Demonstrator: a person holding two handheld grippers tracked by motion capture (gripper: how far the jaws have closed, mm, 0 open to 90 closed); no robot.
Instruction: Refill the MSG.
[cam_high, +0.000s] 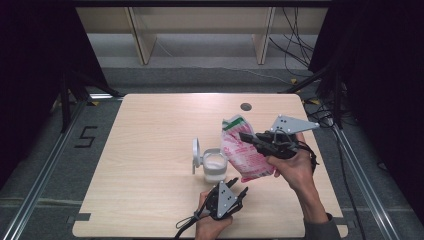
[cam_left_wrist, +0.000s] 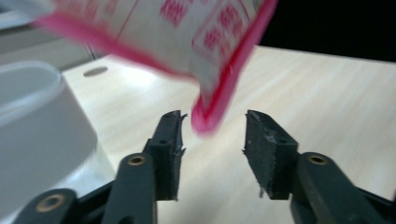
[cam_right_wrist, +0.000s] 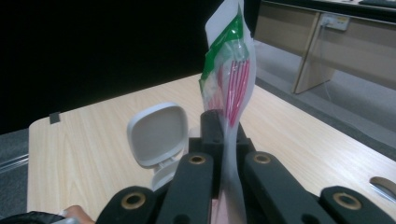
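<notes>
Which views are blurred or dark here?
Left gripper view: the pink-edged bag and white container are smeared soft, the pads sharp. Right gripper view: crisp on the bag, black at upper left. High view: table evenly lit, dark at both sides.

Two hand-held black grippers, the left gripper (cam_high: 239, 192) and right gripper (cam_high: 243, 135), each topped by a grey three-cornered plate (cam_high: 293, 123) dotted with small holes. Brass-coloured screws (cam_left_wrist: 136, 160) in the black jaw links, worn dark pads (cam_left_wrist: 265, 149); black cable (cam_high: 184, 224) trailing behind, grey sleeve cuff (cam_high: 320, 229) at the right forearm.
</notes>
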